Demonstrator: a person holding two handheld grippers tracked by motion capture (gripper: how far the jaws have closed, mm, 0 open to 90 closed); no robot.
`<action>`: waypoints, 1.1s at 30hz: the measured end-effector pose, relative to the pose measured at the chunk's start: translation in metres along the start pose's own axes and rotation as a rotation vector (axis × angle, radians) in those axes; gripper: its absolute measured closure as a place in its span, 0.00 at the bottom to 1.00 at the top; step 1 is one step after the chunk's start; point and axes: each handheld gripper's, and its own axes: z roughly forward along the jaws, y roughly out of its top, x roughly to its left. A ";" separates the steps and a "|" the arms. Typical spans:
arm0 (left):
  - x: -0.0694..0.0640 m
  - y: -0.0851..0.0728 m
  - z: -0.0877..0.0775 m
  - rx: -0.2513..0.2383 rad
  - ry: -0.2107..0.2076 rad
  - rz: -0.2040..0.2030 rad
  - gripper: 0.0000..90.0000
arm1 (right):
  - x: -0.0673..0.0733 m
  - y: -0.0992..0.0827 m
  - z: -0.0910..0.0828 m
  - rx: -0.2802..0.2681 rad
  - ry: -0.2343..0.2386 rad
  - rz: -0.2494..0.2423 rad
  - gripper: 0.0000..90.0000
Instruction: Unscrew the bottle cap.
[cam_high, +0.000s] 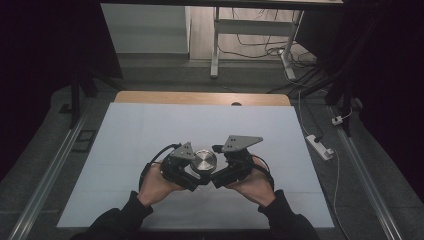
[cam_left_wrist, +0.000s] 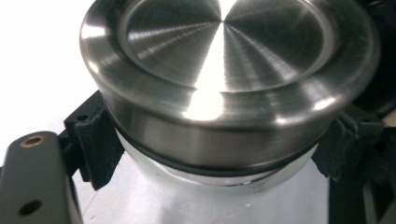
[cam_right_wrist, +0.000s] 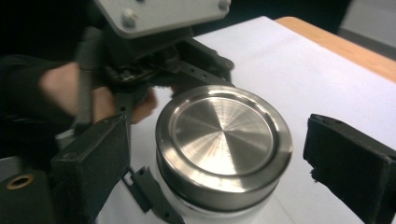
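A small jar with a brushed steel lid (cam_high: 204, 161) stands on the white sheet near the front middle of the table. My left gripper (cam_high: 196, 181) comes in from the left and is shut on the jar. In the left gripper view its black ribbed pads (cam_left_wrist: 95, 140) press on the pale jar body (cam_left_wrist: 210, 182) just under the lid (cam_left_wrist: 224, 60). My right gripper (cam_high: 216, 179) comes in from the right. Its jaws (cam_right_wrist: 219, 158) stand open on either side of the lid (cam_right_wrist: 222, 140), with a gap on both sides.
The white sheet (cam_high: 150, 130) covers most of a wooden table (cam_high: 200, 98). To the right, beyond the table edge, a white power strip (cam_high: 320, 146) and cables lie on the floor. A desk frame (cam_high: 215, 45) stands behind the table. Metal rails run along both sides.
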 end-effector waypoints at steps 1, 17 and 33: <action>-0.001 0.001 0.000 0.008 0.017 0.005 0.17 | 0.001 0.000 0.002 0.001 -0.019 0.003 0.11; -0.005 0.005 -0.004 -0.009 -0.111 0.075 0.17 | -0.008 -0.002 -0.004 -0.005 0.127 -0.017 0.22; -0.002 0.002 -0.002 0.003 -0.182 0.119 0.17 | -0.017 0.000 -0.015 -0.045 0.209 -0.049 0.22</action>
